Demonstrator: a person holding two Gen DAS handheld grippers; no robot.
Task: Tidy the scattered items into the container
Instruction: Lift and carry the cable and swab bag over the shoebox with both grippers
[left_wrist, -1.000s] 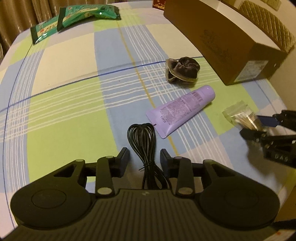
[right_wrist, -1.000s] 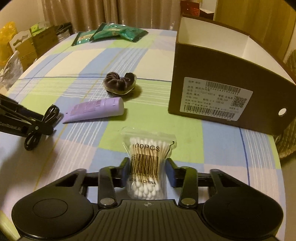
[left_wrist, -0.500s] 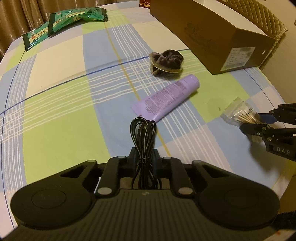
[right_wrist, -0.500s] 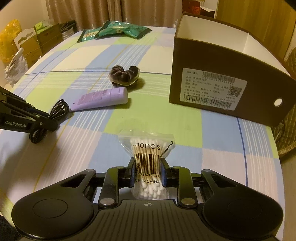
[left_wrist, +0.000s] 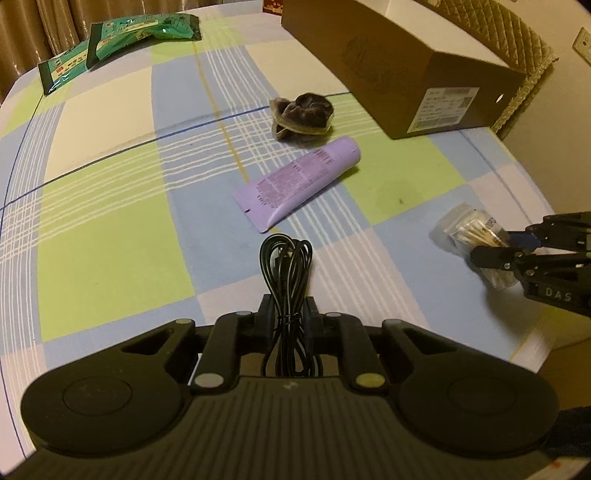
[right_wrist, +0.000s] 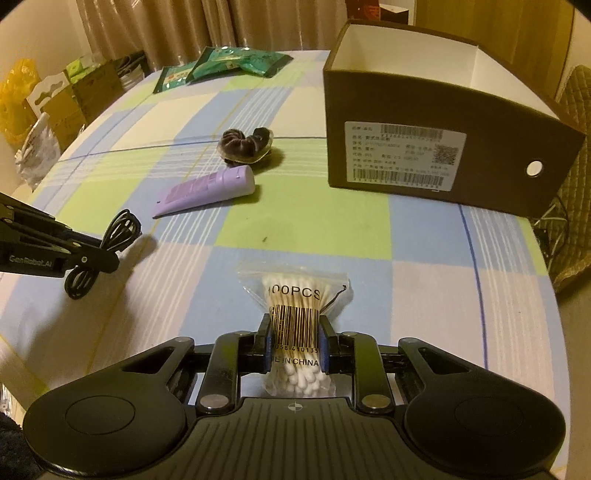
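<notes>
My left gripper (left_wrist: 287, 314) is shut on a coiled black cable (left_wrist: 286, 258), lifted just off the checked tablecloth. My right gripper (right_wrist: 294, 332) is shut on a clear bag of cotton swabs (right_wrist: 295, 295), its blue pads pressing the bag's barcode. From the left wrist view the right gripper (left_wrist: 493, 245) shows at the right edge with the swab bag (left_wrist: 467, 229). From the right wrist view the left gripper (right_wrist: 99, 258) shows at the left with the cable (right_wrist: 120, 230). A purple tube (left_wrist: 299, 182) and a dark velvet scrunchie (left_wrist: 303, 116) lie between them. The open brown box (right_wrist: 443, 147) stands far right.
Green snack packets (left_wrist: 122, 40) lie at the table's far left corner. The checked tablecloth (left_wrist: 110, 184) ends in a curved edge near the right gripper. Beyond the table are curtains, bags and cartons (right_wrist: 55, 107) to the left and a quilted chair back (left_wrist: 517, 37) behind the box.
Both grippers closed, the left on the cable, the right on the swab bag. Both then lifted slightly and shifted across the table with their loads.
</notes>
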